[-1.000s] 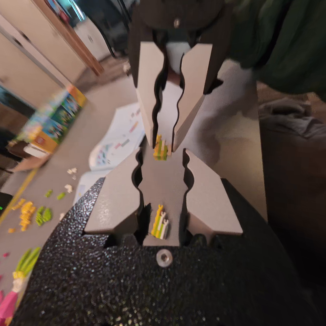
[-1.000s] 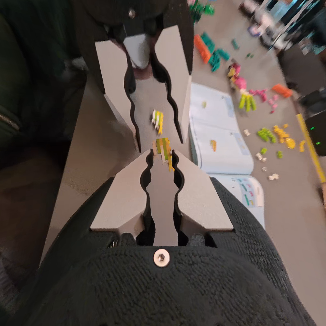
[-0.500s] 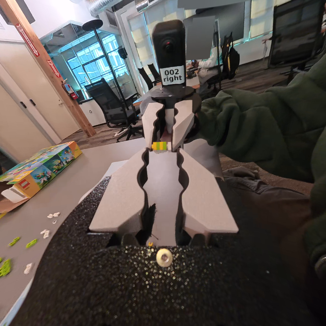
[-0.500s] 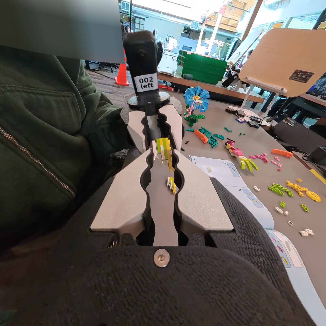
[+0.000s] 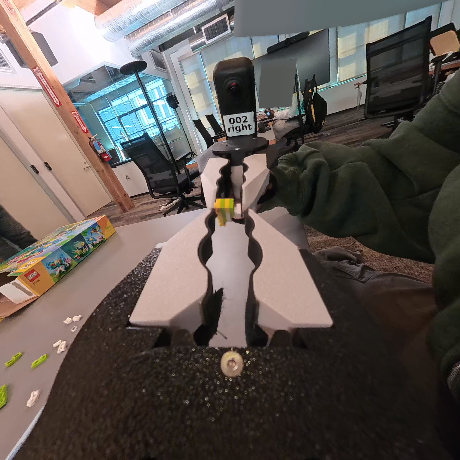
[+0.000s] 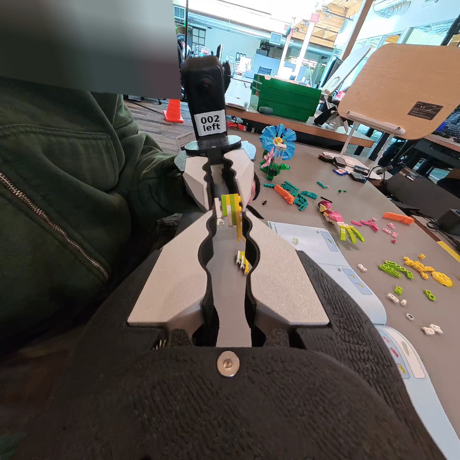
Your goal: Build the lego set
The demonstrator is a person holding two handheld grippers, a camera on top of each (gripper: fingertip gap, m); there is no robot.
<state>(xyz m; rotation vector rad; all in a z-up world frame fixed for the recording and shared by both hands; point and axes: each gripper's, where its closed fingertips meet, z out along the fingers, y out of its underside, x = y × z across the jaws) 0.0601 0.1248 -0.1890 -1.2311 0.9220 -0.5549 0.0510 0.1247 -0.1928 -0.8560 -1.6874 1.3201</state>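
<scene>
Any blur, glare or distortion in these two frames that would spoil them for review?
Left wrist view: sharp, the green and yellow piece crisp, windows slightly blown out, wide-angle bending at the edges. Right wrist view: mostly sharp, the same piece slightly smeared, bright backlight behind, table evenly lit.

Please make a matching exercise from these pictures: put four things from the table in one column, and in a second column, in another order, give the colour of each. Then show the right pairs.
Things:
1. flower model
2. bird model
3. storage bin
4. traffic cone

Colours:
A. orange
B. blue petals on a green base
C. dark green
D. pink body with lime green tail pieces

Right pairs: 1-B, 2-D, 3-C, 4-A
</scene>
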